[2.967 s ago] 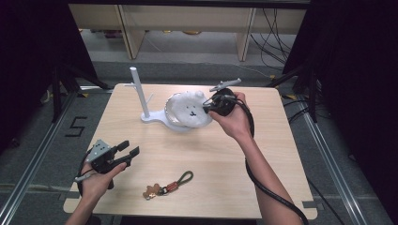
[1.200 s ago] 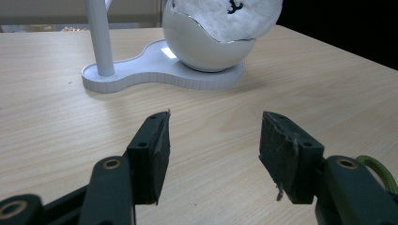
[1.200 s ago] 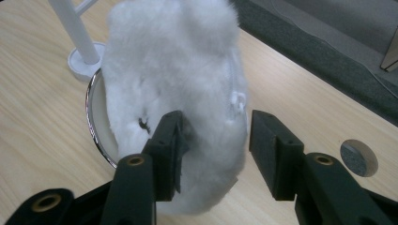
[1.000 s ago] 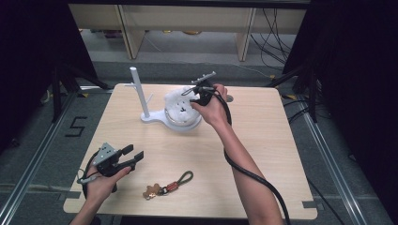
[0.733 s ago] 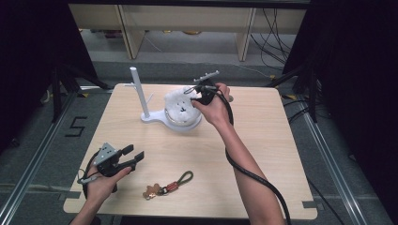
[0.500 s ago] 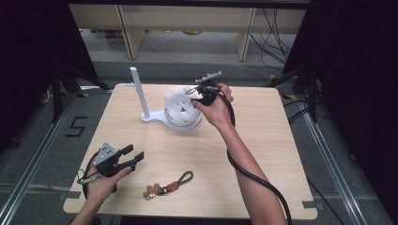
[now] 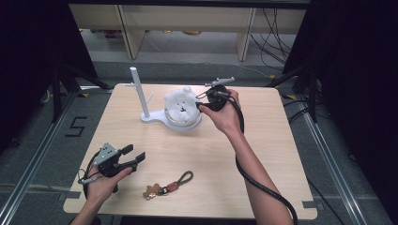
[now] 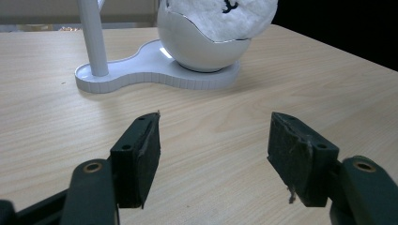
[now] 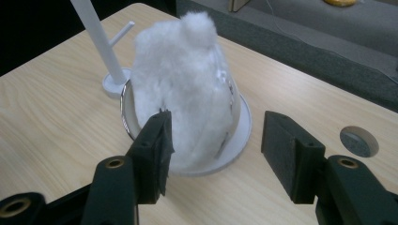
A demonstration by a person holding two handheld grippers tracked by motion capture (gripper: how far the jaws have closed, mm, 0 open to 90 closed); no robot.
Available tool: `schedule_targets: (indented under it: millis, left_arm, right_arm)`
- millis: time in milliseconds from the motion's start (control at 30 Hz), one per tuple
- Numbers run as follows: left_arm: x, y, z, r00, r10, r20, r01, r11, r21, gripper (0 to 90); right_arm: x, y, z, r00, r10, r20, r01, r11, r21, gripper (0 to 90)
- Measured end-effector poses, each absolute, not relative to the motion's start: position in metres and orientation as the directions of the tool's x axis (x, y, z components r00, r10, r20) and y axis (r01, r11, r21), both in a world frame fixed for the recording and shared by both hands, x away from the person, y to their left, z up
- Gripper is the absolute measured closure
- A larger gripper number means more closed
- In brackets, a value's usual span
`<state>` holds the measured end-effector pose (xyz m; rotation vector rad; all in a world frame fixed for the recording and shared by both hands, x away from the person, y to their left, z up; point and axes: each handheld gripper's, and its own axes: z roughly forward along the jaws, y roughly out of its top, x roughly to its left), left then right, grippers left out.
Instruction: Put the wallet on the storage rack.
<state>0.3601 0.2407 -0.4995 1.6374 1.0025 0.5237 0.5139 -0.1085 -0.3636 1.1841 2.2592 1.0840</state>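
**Sitting in its bowl: a fluffy white plush on the stand**

Resting at the far middle of the wooden table (image 7: 263, 140), a white stand (image 7: 155, 117) is carrying two things on one shared base: a slim upright post with short side pegs (image 7: 137, 89) and a round white bowl (image 8: 202, 47). The bowl is holding a fluffy white plush toy (image 7: 180, 101), which is rising well above the rim; dark stitched face marks are showing on its front.

The right gripper (image 7: 202, 101) is hovering just beside the bowl, its jaws spread wide and gripping nothing. In the right gripper view one jaw is overlapping the plush, though contact cannot be told.

The left gripper (image 7: 133, 157) is lying low near the front left corner, jaws parted and empty, pointing toward the stand. A keychain with a small brown figure (image 7: 166, 187) is lying on the table near it.
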Motion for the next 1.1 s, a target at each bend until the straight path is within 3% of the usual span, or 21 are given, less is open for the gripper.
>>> schedule_targets:
  millis: [367,700,833,1100]
  left_arm:
    - [0.357,0.235,-0.493,0.576,0.808,-0.124,0.34,-0.098,0.935,32.2]
    - [0.355,0.226,-0.484,0.64,0.759,-0.118,0.357,-0.158,0.921,35.1]
    - [0.355,0.222,-0.479,0.673,0.731,-0.112,0.374,-0.206,0.904,35.9]
    - [0.355,0.214,-0.469,0.746,0.66,-0.093,0.402,-0.335,0.852,36.6]
  right_arm:
    - [0.485,-0.139,-0.376,-0.567,0.823,0.041,0.533,0.329,0.78,43.3]
    - [0.438,-0.194,-0.408,-0.488,0.865,0.116,0.579,0.221,0.785,42.9]
    - [0.417,-0.209,-0.423,-0.43,0.888,0.162,0.614,0.156,0.774,43.0]
    - [0.397,-0.23,-0.44,-0.4,0.898,0.181,0.616,0.117,0.779,42.8]
